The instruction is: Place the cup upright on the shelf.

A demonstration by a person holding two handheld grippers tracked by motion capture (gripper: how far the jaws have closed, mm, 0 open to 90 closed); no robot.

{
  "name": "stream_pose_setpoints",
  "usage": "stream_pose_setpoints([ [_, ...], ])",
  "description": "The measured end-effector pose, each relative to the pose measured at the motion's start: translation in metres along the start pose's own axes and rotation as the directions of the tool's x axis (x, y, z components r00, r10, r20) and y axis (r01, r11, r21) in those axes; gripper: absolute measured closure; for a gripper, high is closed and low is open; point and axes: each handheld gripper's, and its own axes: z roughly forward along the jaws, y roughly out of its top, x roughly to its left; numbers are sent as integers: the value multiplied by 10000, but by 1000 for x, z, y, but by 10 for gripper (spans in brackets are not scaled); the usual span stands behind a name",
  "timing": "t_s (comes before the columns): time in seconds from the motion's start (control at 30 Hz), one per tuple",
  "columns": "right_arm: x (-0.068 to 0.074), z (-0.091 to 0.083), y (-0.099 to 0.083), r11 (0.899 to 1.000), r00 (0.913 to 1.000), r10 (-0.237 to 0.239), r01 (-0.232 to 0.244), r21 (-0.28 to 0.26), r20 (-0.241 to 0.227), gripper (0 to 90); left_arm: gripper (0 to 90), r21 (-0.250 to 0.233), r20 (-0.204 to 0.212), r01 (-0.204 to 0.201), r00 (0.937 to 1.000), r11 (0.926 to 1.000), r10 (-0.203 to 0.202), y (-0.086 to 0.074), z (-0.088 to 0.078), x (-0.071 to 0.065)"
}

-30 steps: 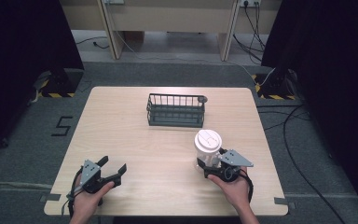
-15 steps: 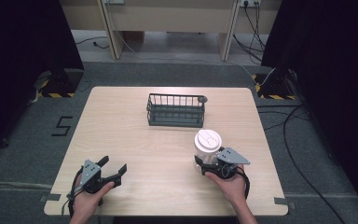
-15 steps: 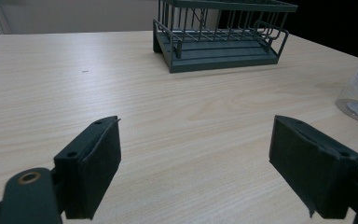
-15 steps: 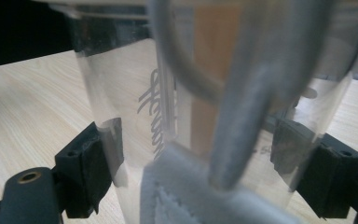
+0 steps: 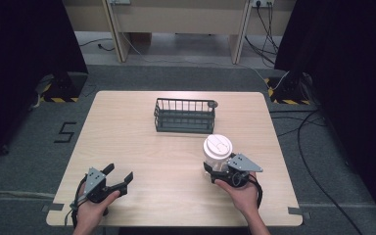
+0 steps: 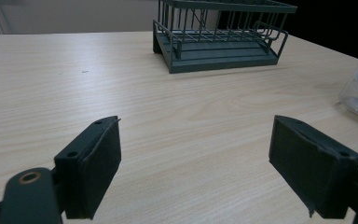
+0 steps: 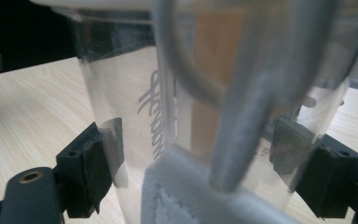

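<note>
The right tool (image 5: 214, 169) grips the upright clear cup (image 5: 217, 152) at lower right of the counter (image 5: 127, 142); the rack (image 5: 184, 116) lies up-left of it. The left tool (image 5: 119, 177) rests released.

The left gripper (image 5: 120, 177) is held low at the near left, its jaws spread wide apart (nothing lies between them). The right gripper (image 5: 214, 169) is held at the near right, its jaws closed in against what is gripped. Both forearms are extended from the near edge.
</note>
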Motion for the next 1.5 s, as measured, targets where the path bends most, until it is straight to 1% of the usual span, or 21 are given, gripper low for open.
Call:
stream_pose_setpoints([
  [0.07, 0, 0, 1, 10000, 10000, -20, 20, -41, 10, 179, 162, -3, 1, 1, 10000, 10000, -1, 0, 0, 0],
  [0.1, 0, -1, 5, 10000, 10000, -28, 28, -87, 1, 180, 162, 1, -3, -1, 10000, 10000, 1, 0, 0, 0],
  [0.4, -3, 1, 20, 9996, 9998, -191, 192, -197, 45, 180, 162, -20, -4, 3, 10000, 10000, -3, 0, 0, 0],
  [1.03, -6, 10, 36, 9992, 9994, -294, 298, -252, 161, 180, 162, -33, 27, 39, 10000, 10000, -39, 1, 0, 1],
  [1.5, -4, 22, 50, 9986, 9991, -422, 425, -317, 94, 180, 163, -58, 53, 65, 10000, 10000, -64, 1, -1, 1],
])
